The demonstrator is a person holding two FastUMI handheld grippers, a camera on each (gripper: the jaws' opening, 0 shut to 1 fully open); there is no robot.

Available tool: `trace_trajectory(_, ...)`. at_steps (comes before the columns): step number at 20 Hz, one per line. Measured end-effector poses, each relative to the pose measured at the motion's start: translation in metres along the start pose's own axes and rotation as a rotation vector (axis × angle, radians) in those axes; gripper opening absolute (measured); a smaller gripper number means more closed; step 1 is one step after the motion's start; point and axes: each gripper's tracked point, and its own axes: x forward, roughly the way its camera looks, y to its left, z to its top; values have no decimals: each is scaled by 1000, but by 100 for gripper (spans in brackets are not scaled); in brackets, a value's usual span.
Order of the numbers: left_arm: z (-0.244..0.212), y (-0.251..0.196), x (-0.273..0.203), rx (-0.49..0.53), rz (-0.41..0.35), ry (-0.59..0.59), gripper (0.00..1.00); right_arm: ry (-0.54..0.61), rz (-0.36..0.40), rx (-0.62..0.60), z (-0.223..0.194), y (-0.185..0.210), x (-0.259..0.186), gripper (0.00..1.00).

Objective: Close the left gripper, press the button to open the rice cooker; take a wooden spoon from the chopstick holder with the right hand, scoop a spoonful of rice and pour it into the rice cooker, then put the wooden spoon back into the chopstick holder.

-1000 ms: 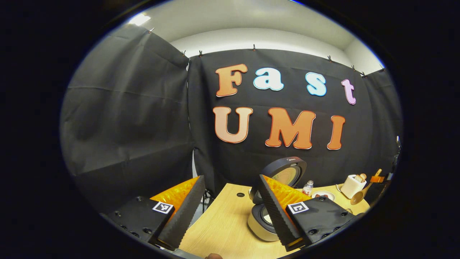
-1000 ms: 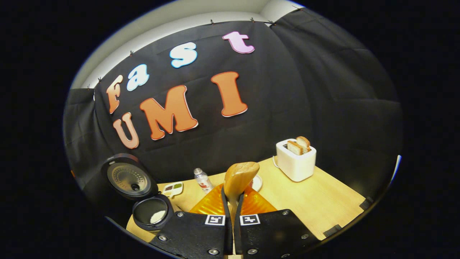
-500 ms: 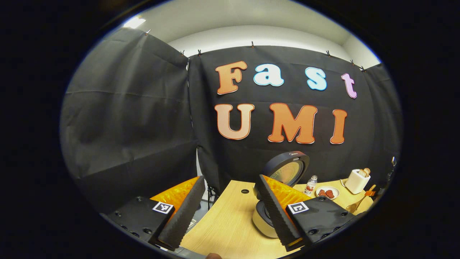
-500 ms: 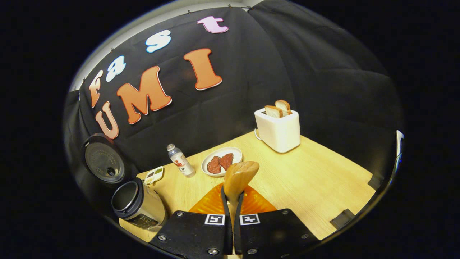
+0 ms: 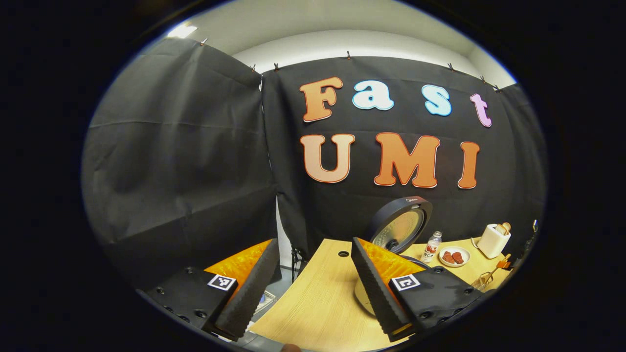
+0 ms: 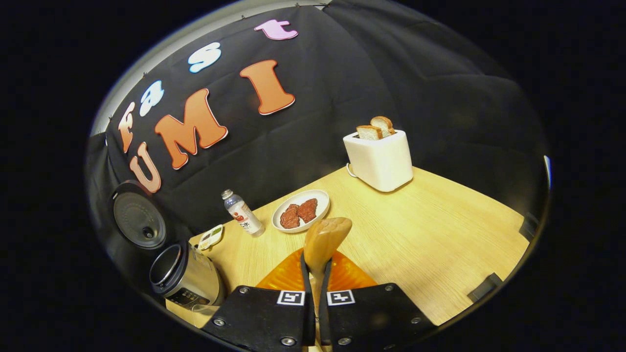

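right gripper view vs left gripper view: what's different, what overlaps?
Right gripper view's own: right gripper shut on the spoon; a small tray beside the cooker; the cooker's front panel.
Left gripper view's own: left gripper open, holding nothing; a round hole in the table.
Shared: cooker with lid up, bottle, plate of meat, toaster with bread, table.

Illumination is even, from overhead; a ceiling lamp [image 5: 182, 30] glares at upper left. Fisheye distortion bows the table [image 6: 430, 234] edges. Focus is sharp, shadows soft, no motion blur.
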Motion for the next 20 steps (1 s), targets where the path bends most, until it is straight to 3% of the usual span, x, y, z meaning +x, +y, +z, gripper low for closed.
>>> trace_trajectory(8, 0, -10, 4, 14, -21, 1, 99, 28, -77, 16, -3, -23, -6, 21)
trace_trajectory(13, 0, -14, 8, 19, -18, 10, 100, -6, -145, -36, 20, -34, -16, 95)
trace_trajectory(20, 30, -45, 25, -15, -55, -16, 100, -75, -195, -186, 87, -19, -52, 95)
